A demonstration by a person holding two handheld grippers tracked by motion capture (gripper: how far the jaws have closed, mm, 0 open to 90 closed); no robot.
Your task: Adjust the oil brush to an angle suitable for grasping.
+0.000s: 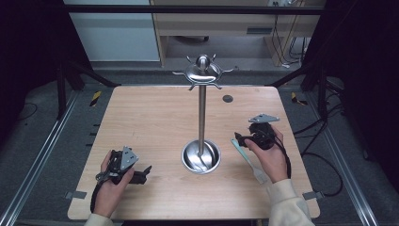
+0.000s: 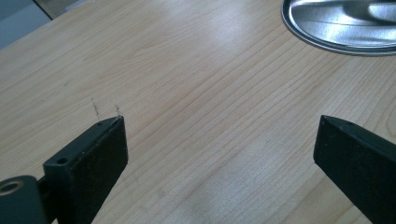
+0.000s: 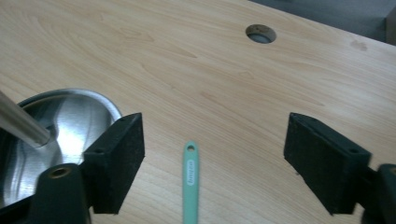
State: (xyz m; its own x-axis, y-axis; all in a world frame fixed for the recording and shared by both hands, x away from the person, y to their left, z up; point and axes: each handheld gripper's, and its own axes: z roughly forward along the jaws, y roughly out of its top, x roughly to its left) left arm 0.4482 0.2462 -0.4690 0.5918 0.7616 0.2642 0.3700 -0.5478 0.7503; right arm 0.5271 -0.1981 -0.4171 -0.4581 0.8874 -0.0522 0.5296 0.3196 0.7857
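Spatula (image 3: pixel 190 179) — slim, mint-green, hole-tipped handle — lies flat between wide-open right hand-held gripper (image 3: pixel 212 149) jaws.

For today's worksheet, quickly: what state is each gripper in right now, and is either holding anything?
Left gripper: open, holding nothing, over bare table.
Right gripper: open, jaws either side of the green utensil handle, not pressing it.

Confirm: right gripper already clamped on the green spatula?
No, the right gripper has its jaws spread wide, and the spatula lies flat on the table between them, untouched.
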